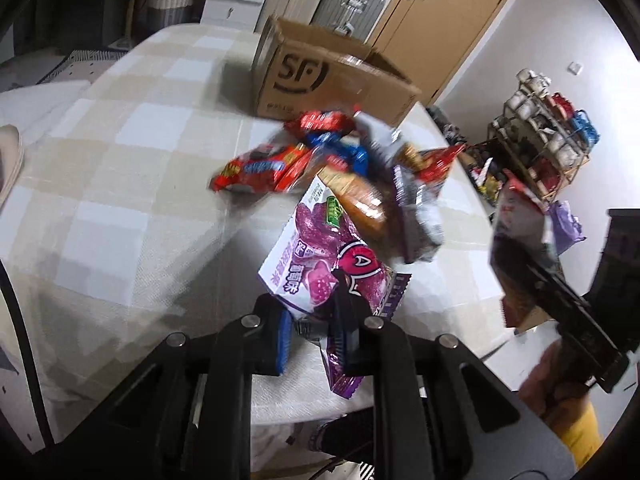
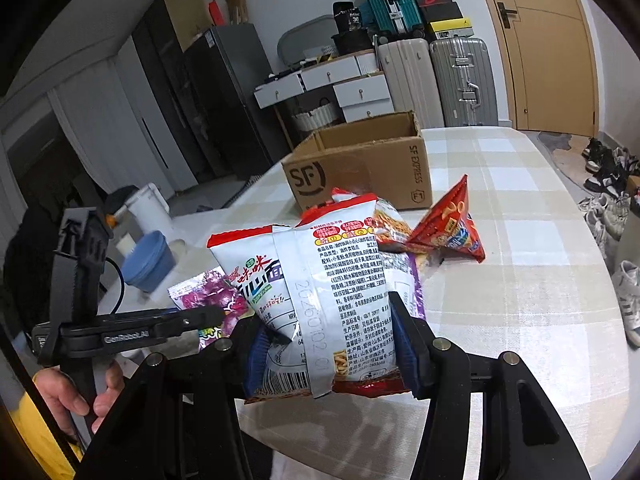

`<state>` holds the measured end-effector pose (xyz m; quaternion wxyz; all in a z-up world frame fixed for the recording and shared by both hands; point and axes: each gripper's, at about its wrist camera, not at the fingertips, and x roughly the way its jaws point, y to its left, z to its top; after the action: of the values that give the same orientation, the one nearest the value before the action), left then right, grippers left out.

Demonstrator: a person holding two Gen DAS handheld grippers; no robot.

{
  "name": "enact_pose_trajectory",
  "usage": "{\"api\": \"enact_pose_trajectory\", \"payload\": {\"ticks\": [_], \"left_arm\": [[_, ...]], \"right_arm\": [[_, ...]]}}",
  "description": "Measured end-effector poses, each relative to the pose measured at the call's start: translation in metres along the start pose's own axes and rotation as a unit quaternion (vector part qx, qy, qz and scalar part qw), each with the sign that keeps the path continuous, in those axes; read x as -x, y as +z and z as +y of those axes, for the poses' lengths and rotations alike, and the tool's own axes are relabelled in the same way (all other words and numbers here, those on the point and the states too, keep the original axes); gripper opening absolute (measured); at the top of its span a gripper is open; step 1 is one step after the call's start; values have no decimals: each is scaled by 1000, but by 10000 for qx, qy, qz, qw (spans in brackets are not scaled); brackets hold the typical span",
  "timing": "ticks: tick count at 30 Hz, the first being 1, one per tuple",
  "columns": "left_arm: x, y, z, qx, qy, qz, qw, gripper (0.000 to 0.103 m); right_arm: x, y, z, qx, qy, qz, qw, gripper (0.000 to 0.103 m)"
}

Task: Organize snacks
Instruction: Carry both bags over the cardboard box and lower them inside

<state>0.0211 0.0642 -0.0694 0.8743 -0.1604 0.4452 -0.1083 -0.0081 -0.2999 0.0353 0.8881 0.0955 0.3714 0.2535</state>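
My left gripper is shut on a purple grape-candy bag, held above the near side of the table. My right gripper is shut on a white and red noodle snack bag; this bag and gripper also show at the right of the left wrist view. A pile of snack bags lies in the middle of the table. An open SF cardboard box stands behind the pile and also shows in the right wrist view. A red triangular snack bag lies in front of the box.
The table has a checked beige cloth. Suitcases, white drawers and a door stand behind it. A shoe rack is to the right, a blue bin on the floor to the left.
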Motion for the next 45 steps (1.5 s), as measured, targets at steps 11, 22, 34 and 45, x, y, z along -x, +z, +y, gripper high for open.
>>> {"api": "enact_pose_trajectory", "payload": {"ticks": [11, 22, 34, 45], "left_arm": [[56, 94, -15, -223, -256, -528, 9980, 14], [18, 215, -31, -347, -149, -444, 9983, 14], [-94, 306, -31, -439, 201, -21, 9988, 14], [-192, 318, -24, -761, 544, 477, 9945, 15]], "right_arm": [[8, 84, 15, -192, 326, -287, 9989, 54], [-67, 184, 3, -578, 349, 206, 9975, 54], [-157, 237, -37, -1002, 330, 683, 9921, 54], [-224, 239, -58, -986, 163, 1329, 9861, 54]]}}
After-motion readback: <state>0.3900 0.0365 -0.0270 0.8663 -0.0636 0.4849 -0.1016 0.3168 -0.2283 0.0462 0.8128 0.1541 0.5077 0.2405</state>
